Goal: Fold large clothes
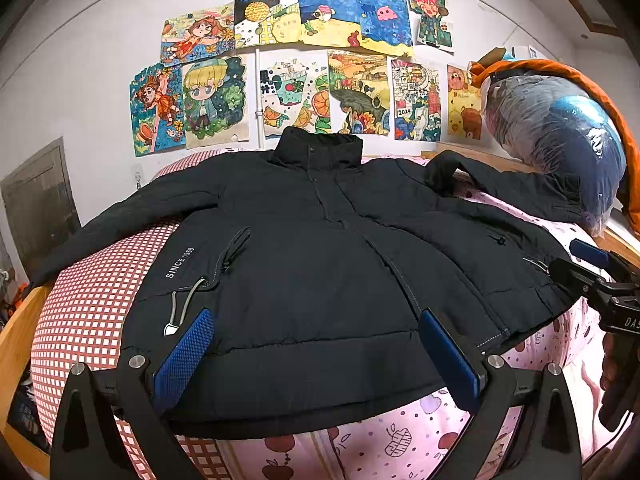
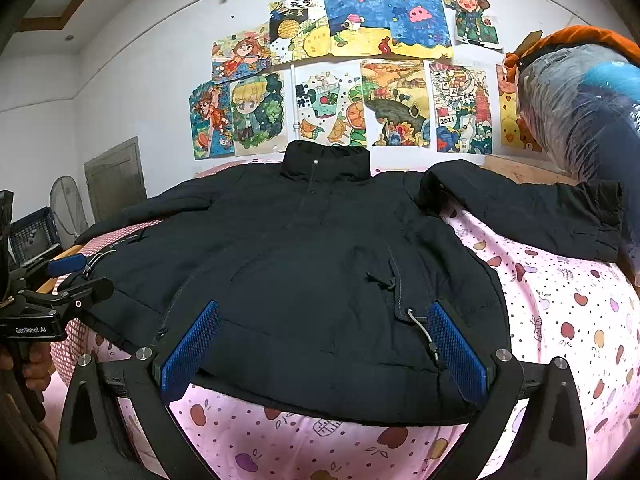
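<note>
A large black jacket lies spread flat, front side up, on a bed. Its collar points to the far edge of the bed, near the wall, and its hem lies along the near edge. One sleeve stretches toward the far right corner, and its cuff touches a big plastic-wrapped bundle which stands there with an orange cloth over it. The other sleeve runs to the left edge and hangs over it. Under the jacket, the bed carries a pink sheet with fruit print on the right part and a red checked cover on the left part.

The left gripper hovers at the near edge above the left part of the hem, its blue fingers wide apart and holding nothing. A drawstring with a white end lies on the jacket just beside its left finger. The right gripper hovers above the right part of the hem, its fingers also spread apart and empty; a grey cord lies just beside its right finger.

On the wall behind the bed hang many coloured drawings. On the left side of the room there is a small door, a fan and a dark crate.
</note>
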Tool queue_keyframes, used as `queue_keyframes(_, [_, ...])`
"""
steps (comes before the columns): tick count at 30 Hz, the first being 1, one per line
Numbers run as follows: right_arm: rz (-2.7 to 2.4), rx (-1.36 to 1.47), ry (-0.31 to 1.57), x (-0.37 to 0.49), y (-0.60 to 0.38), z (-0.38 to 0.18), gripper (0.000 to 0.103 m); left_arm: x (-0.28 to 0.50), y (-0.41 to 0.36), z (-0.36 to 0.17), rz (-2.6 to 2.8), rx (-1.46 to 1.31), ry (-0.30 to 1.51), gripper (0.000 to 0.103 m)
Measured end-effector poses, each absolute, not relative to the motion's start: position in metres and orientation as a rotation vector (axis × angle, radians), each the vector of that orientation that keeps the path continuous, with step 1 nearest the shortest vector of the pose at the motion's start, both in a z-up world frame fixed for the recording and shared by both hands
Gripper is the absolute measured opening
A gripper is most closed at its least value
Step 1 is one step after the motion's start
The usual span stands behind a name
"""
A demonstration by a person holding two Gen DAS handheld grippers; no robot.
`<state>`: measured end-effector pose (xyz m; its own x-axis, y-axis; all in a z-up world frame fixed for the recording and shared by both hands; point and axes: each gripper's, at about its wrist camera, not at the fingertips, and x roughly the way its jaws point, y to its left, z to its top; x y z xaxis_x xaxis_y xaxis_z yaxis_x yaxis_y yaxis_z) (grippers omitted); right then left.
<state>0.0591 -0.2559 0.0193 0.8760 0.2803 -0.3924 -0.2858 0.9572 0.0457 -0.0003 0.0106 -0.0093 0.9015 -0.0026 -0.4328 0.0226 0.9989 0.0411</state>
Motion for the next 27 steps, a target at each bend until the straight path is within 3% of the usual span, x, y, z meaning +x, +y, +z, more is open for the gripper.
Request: queue_keyframes(27, [0.294,-0.012,0.41,0.061,-0.257,0.019,0.102,0.006,0.023,-0.019,-0.007,0.042,0.457,0.103])
